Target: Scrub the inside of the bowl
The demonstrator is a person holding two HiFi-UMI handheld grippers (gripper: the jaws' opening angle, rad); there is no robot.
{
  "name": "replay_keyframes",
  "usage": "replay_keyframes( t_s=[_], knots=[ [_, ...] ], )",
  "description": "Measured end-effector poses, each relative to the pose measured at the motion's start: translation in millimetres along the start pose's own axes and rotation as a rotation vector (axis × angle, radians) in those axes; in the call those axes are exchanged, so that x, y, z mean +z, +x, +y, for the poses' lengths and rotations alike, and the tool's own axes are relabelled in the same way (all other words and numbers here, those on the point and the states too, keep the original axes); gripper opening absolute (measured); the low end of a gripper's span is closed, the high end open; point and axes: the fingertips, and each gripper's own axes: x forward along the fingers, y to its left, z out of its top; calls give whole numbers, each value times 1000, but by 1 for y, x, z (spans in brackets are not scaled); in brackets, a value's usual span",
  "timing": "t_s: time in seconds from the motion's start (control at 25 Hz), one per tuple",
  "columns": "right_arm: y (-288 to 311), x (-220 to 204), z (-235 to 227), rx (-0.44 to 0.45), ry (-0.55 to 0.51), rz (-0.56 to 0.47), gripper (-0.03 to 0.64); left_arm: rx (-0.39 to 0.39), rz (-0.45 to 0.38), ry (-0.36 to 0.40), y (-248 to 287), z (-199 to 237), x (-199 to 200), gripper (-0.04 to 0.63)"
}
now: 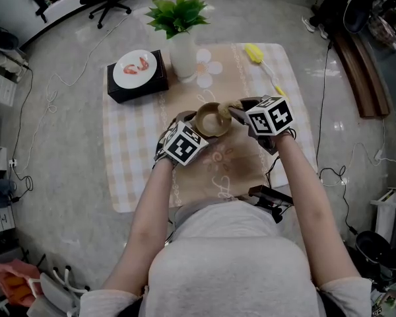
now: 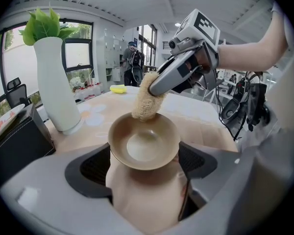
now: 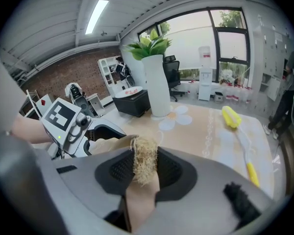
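Observation:
A tan bowl (image 1: 211, 120) (image 2: 144, 142) is held just above the checked tablecloth, tilted, its rim clamped between the jaws of my left gripper (image 1: 195, 128) (image 2: 144, 156). My right gripper (image 1: 233, 113) (image 3: 145, 164) is shut on a straw-coloured loofah scrubber (image 2: 147, 98) (image 3: 145, 161). The scrubber's tip touches the far inner wall of the bowl. In the left gripper view the right gripper (image 2: 185, 68) comes in from the upper right. From the right gripper view, the bowl's edge (image 3: 107, 144) shows just behind the loofah, and the left gripper (image 3: 68, 124) is at the left.
A white vase with a green plant (image 1: 183, 50) (image 2: 56, 84) stands just behind the bowl. A black box carrying a white plate (image 1: 136, 75) sits at the back left. A yellow brush (image 1: 259, 57) (image 3: 239, 131) lies at the back right. Cables run over the floor around the table.

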Motion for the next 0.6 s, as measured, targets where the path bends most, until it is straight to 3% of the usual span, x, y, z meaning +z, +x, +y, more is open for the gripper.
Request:
replay_keyframes(
  t_s=[0.32,0.6],
  knots=[
    [-6,-13,10,39,16,34,103,-3,-1,0,0,0,0,445],
    [-7,-22,30,125,-1,91,103,-3,1,0,0,0,0,448]
  ],
)
